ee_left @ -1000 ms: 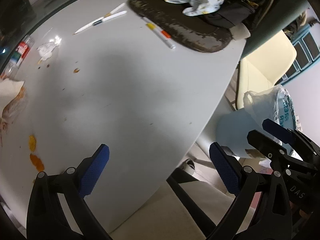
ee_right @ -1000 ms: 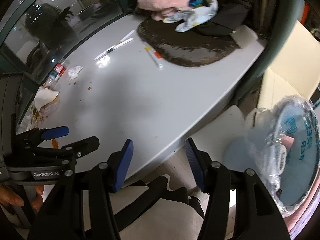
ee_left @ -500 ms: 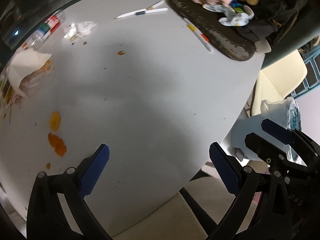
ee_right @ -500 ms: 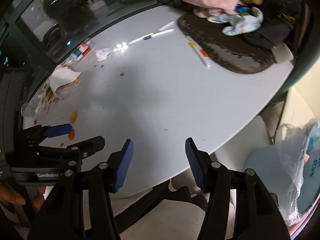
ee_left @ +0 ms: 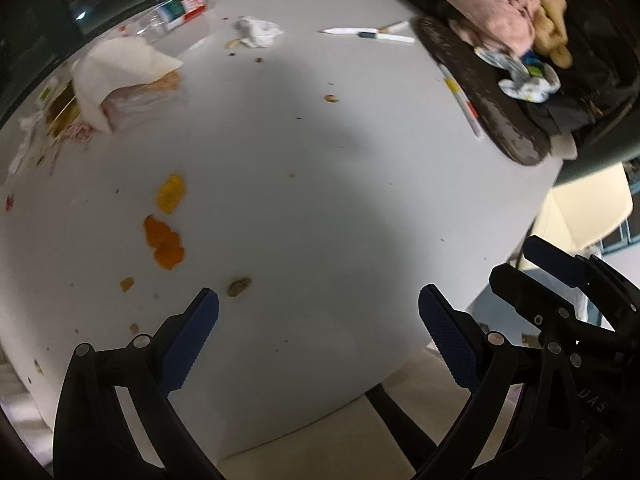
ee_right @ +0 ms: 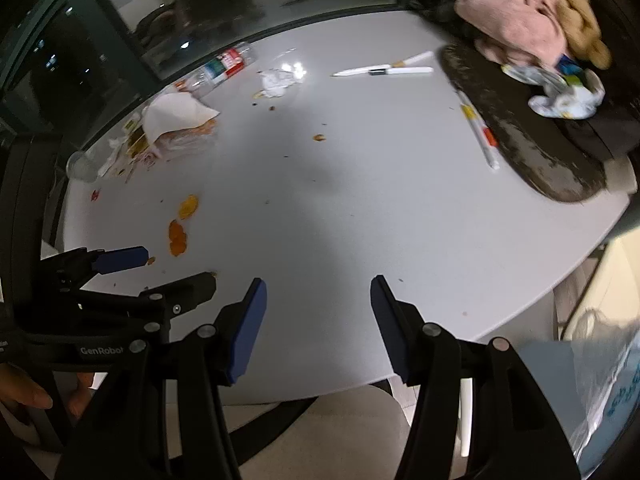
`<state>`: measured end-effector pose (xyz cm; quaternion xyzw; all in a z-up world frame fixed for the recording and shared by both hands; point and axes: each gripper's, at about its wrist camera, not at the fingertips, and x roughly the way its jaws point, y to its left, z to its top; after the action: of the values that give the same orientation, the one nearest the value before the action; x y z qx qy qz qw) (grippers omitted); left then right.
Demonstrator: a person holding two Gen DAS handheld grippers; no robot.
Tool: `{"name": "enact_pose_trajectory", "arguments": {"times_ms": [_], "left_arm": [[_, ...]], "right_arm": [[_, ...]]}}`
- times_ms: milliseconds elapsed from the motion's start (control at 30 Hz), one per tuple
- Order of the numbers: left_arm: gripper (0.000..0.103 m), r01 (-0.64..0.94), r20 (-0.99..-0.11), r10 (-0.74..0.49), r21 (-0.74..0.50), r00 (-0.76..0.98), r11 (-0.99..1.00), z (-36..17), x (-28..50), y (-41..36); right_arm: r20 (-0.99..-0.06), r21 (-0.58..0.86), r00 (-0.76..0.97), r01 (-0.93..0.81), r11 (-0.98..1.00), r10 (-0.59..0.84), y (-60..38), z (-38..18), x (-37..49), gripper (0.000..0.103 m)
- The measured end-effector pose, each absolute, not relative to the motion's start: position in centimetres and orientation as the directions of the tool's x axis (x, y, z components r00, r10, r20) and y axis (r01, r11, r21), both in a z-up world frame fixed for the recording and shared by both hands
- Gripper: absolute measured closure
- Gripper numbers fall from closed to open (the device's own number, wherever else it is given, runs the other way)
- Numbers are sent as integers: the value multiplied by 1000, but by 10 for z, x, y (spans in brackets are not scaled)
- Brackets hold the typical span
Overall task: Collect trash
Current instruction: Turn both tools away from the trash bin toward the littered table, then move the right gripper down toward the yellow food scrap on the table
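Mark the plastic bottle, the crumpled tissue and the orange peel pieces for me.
plastic bottle (ee_left: 182, 6): left wrist view, on its red and green label.
crumpled tissue (ee_left: 256, 31): left wrist view, centre of the wad.
orange peel pieces (ee_right: 178, 237): right wrist view, on the darker lower piece.

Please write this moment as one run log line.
left gripper: open, empty | right gripper: open, empty | orange peels: on table

the left gripper (ee_right: 160, 276), seen from the right wrist camera, carries white lettering "genrobo" on its black body, cut off behind the other gripper. the right gripper (ee_left: 536, 272), seen from the left wrist camera, shows faint letters "das" on its dark frame. print on the bottle label (ee_right: 224, 66) and plastic bag (ee_right: 616, 392) is too blurred to read.
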<state>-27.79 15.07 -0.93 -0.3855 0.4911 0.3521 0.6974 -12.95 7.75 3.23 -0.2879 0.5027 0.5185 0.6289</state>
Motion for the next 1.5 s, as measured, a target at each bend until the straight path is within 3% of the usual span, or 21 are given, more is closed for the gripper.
{"name": "enact_pose_trajectory", "arguments": {"times_ms": [867, 1500], "left_arm": [[6, -976, -966, 171, -172, 193, 130, -9, -298, 178], [6, -988, -972, 184, -136, 149, 80, -17, -324, 190]], "right_arm": [[-929, 198, -199, -980, -37, 312, 149, 26, -123, 51], [-928, 220, -234, -972, -79, 291, 176, 16, -133, 51]]}}
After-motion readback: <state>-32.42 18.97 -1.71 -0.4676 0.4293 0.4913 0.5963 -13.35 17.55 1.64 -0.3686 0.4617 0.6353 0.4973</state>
